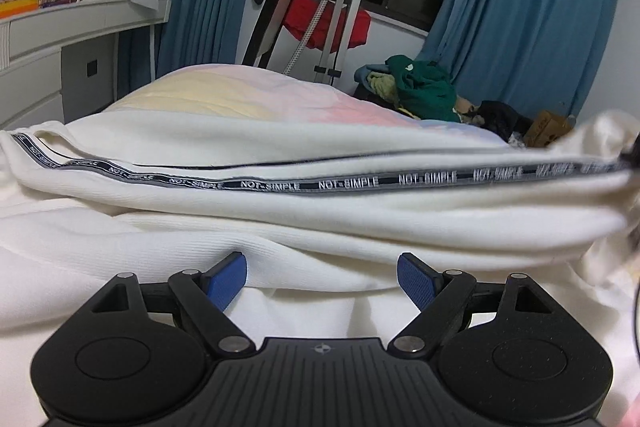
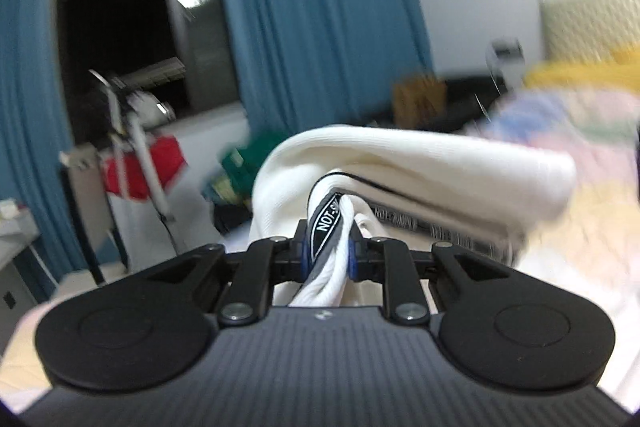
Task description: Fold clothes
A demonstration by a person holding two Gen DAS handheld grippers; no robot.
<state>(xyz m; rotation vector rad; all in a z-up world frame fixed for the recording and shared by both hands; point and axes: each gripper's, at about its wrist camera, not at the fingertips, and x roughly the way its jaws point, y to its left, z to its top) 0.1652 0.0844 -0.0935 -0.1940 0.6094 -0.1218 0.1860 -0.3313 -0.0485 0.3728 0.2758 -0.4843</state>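
The bed point(image 1: 224, 95) carries everything here, its cover point(image 1: 280, 99) washed in pale yellow and pink. A white garment point(image 1: 320, 215) lies spread across the near part, folded over itself, with a dark printed tape point(image 1: 348, 183) (it reads NOT-SIMPLE again and again) running along its length. At the far right corner sits a heap of clothes point(image 1: 420, 87), green on top, darker pieces just beside it.

Motion blur smears the white garment point(image 1: 580, 211) at the right edge, the bed point(image 2: 580, 227), and the striped tape's point(image 1: 560, 171) far lettering.
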